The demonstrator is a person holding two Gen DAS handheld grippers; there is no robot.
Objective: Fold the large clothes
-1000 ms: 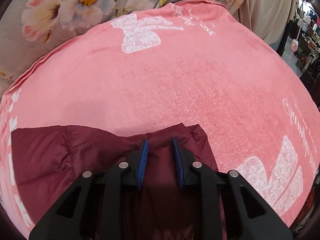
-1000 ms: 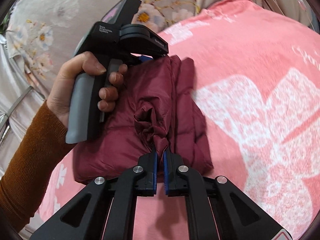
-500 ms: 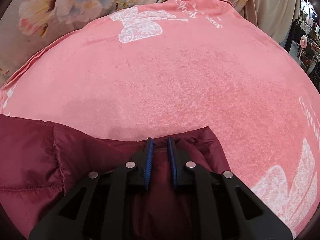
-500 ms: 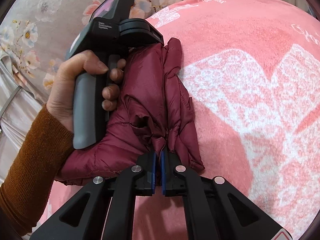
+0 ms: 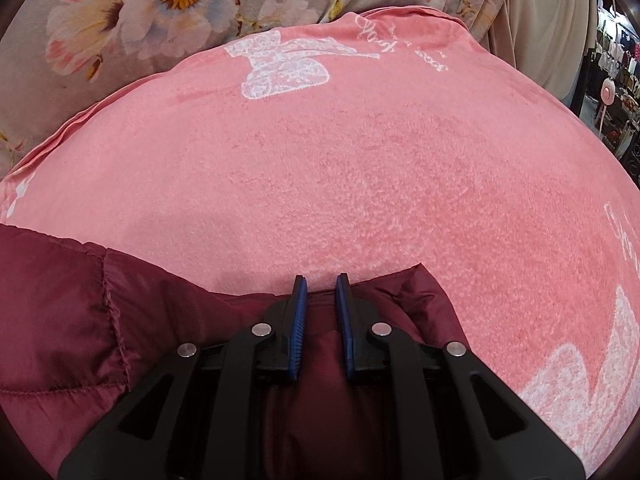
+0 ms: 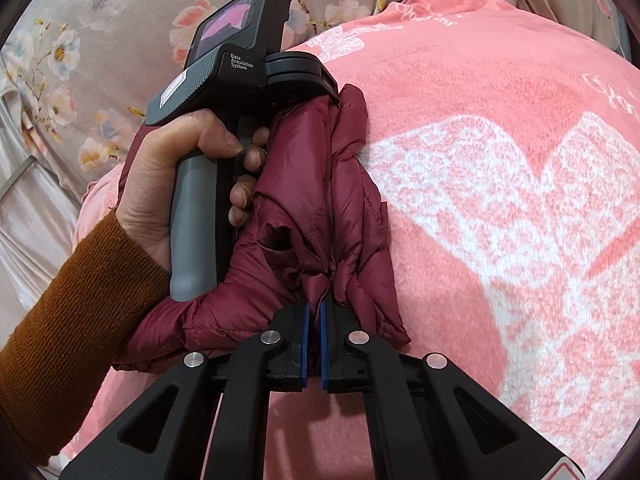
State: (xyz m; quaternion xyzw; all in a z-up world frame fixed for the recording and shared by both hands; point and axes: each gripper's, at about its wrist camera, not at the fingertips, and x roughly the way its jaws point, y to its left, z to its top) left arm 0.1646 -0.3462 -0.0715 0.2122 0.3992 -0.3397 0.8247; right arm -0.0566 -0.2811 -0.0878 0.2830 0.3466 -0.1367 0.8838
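Right wrist view: one maroon jacket point(image 6: 320, 184), two grippers, both jaws pinching its fabric.

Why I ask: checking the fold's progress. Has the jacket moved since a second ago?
Yes. In the left wrist view the jacket sits farther from the blanket's white bow.

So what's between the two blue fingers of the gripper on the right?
In the right wrist view, a pinched bunch of the maroon puffer jacket sits between the right gripper's blue pads, which are shut on it. Nothing else is there.
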